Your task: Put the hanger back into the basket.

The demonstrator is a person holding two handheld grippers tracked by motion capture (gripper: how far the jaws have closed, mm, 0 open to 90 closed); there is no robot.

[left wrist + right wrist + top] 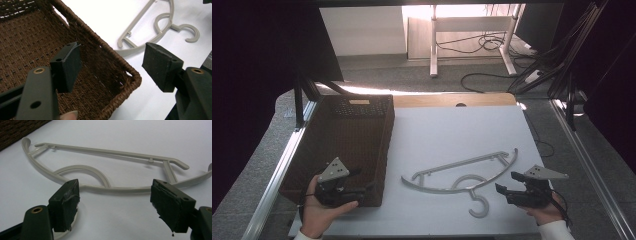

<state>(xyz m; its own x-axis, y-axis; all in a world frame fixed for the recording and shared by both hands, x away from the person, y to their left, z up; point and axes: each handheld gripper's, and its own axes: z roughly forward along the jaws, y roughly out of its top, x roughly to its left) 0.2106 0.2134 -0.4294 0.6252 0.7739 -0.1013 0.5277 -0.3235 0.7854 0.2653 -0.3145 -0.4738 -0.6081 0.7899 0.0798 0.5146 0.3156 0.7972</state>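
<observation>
Hands come in low from the near edge of the desk [452,135], one on each side. Left gripper [362,192] sits at the near right corner of the brown basket [347,145], its fingers [68,65] spread wide with nothing held, one over the basket and one past its rim. Right gripper [504,186] lies flat on the desk, fingers [66,202] also wide apart and holding nothing, pointing at the grey hanger [462,175]. That hanger lies flat between both grippers, just beside the basket, with bare white desk beyond it.
</observation>
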